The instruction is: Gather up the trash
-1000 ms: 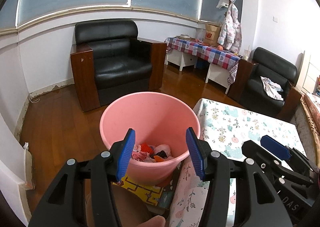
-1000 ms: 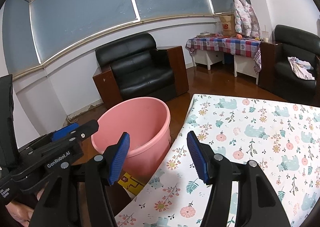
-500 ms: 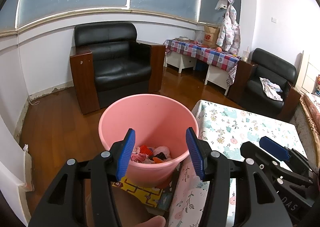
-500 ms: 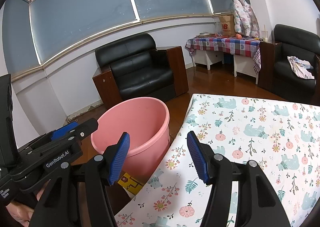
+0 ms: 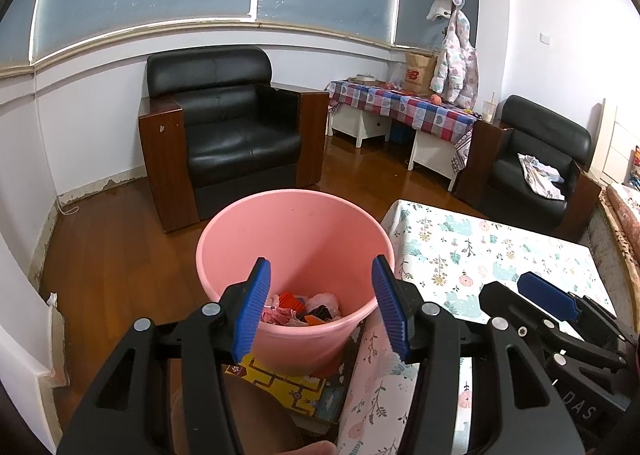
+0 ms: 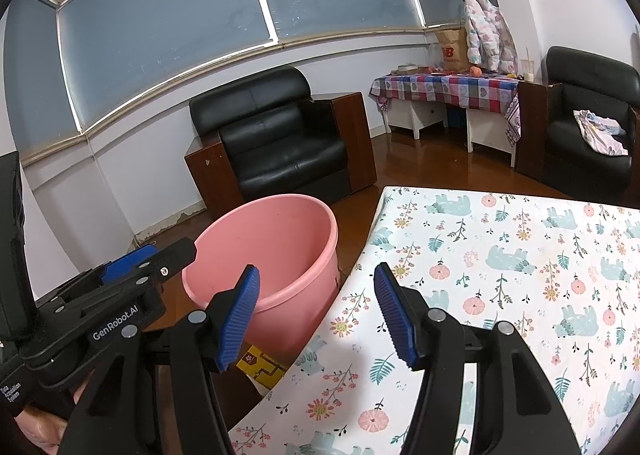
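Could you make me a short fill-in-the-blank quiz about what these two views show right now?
1. The trash lies inside the bucket, whose colour is ____.
2. Both the left gripper and the right gripper stand ____, holding nothing.
3. The floral tablecloth in front of the right gripper is printed with flowers and ____.
4. The armchair behind the bucket is upholstered in ____ leather.

Missing words: pink; open; bears; black

A wooden floor [image 5: 120, 255] carries a pink bucket [image 5: 296, 239]; a flowered cloth [image 6: 500, 275] covers the counter at its three o'clock.
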`<state>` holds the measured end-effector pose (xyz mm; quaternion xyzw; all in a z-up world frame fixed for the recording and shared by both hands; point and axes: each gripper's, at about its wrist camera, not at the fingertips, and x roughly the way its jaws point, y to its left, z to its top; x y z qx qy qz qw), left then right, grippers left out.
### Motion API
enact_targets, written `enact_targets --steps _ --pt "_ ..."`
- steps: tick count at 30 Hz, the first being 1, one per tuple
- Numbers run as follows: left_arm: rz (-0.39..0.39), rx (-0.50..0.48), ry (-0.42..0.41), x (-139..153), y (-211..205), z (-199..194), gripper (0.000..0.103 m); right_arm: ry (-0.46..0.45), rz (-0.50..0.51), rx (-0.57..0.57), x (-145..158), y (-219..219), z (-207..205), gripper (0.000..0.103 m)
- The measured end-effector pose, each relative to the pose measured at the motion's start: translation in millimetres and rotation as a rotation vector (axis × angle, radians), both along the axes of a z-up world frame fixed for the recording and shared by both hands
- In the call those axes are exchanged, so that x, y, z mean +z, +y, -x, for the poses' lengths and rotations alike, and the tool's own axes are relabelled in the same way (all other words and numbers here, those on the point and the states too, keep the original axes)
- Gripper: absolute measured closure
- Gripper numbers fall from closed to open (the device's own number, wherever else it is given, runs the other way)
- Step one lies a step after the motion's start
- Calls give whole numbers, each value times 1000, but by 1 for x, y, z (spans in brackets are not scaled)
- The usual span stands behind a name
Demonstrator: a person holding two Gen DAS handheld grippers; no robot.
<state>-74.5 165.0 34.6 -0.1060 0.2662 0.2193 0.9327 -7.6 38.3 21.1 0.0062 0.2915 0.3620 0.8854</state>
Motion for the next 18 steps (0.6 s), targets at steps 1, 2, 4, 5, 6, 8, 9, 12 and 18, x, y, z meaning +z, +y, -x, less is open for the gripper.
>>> enact_targets --steps 1,2,4,5,6,8,9,12,18 --pt "2 1 0 0 0 0 50 0 0 0 0 0 0 44" --pt "3 1 0 0 -1 0 50 0 0 0 0 0 0 44" --pt "1 1 -1 0 -1 0 50 1 1 0 0 0 0 44" --pt "0 1 0 0 -1 -1 50 1 0 -1 0 0 0 44" --pt "0 1 0 0 -1 0 50 1 0 -1 0 0 0 44" --pt "-1 1 -1 0 -2 1 50 2 -1 -2 0 -1 0 44" --pt "-2 2 -1 0 -2 0 50 1 -1 -1 0 -1 0 44" --pt "0 1 0 0 -2 0 50 1 -1 -1 0 -1 0 44" --pt "-4 -4 3 0 -3 0 50 1 -3 -2 0 -2 0 44"
